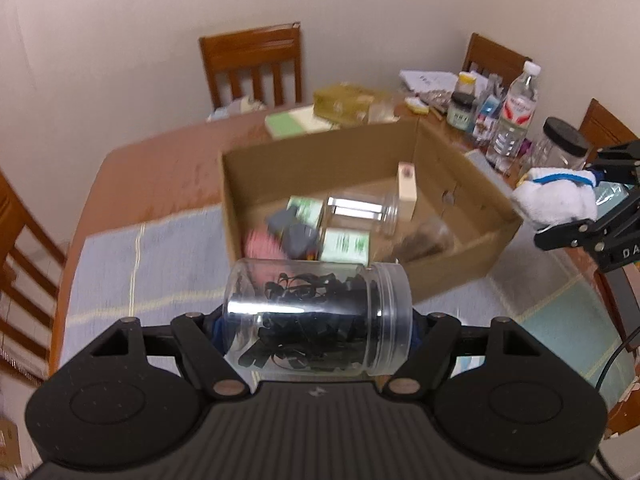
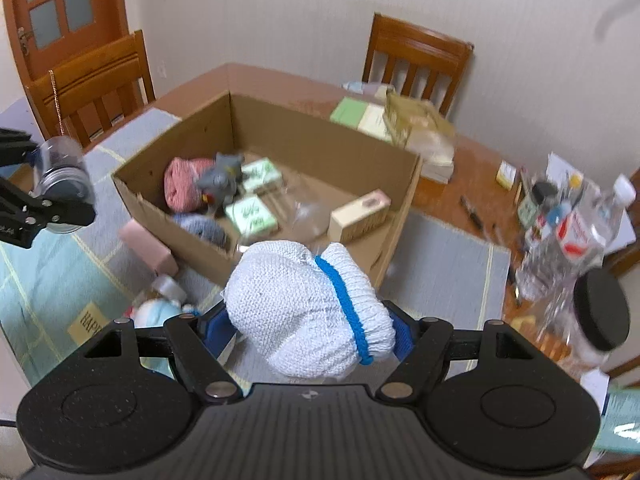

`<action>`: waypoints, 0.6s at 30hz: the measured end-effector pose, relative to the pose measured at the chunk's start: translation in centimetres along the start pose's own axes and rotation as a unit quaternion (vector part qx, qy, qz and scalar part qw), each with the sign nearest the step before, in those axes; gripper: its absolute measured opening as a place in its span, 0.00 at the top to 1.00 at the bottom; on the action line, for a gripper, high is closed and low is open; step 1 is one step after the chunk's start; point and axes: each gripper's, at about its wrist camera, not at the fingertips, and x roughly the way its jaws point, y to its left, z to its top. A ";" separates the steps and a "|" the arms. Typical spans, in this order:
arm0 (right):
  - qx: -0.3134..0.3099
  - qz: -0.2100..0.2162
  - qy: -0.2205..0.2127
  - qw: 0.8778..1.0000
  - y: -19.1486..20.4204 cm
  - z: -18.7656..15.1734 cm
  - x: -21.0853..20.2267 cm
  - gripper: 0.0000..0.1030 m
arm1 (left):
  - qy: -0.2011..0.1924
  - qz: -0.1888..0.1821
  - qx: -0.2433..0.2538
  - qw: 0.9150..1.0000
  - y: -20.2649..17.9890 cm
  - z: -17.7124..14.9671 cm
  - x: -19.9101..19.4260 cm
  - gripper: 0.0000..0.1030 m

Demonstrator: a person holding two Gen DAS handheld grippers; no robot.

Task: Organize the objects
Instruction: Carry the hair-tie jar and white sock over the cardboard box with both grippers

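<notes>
Nearest the left wrist camera, the left gripper (image 1: pixel 318 320) is clamped on a clear plastic jar (image 1: pixel 318 316) of black clips. The jar lies sideways, its long axis across the fingers, lid end to the right. Just ahead and below sits the open cardboard box (image 1: pixel 460 184), already holding a second jar and small cartons. The right gripper (image 2: pixel 308 320) squeezes a bunched white knitted glove (image 2: pixel 304 308) with a blue band, raised near the box's near corner. Both grippers hang about equally close to the box.
</notes>
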 end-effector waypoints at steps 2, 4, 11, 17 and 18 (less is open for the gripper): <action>-0.006 -0.001 -0.007 1.000 -0.1 0.8 0.0 0.23 | -0.005 -0.002 0.003 1.000 -0.1 1.1 0.5 0.27; -0.010 -0.002 -0.012 1.000 -0.1 1.4 0.2 0.23 | -0.009 -0.004 0.007 1.000 -0.3 2.2 1.1 0.27; -0.017 0.001 -0.025 1.000 -0.6 4.0 1.5 0.23 | -0.027 -0.005 0.024 0.999 -0.7 6.2 3.2 0.27; -0.017 0.004 -0.029 0.999 -1.5 5.9 3.3 0.22 | -0.031 -0.007 0.026 0.999 -1.0 9.3 5.4 0.27; -0.013 0.004 -0.030 0.999 -1.8 6.2 3.7 0.22 | -0.031 -0.008 0.027 0.999 -1.0 9.6 5.8 0.27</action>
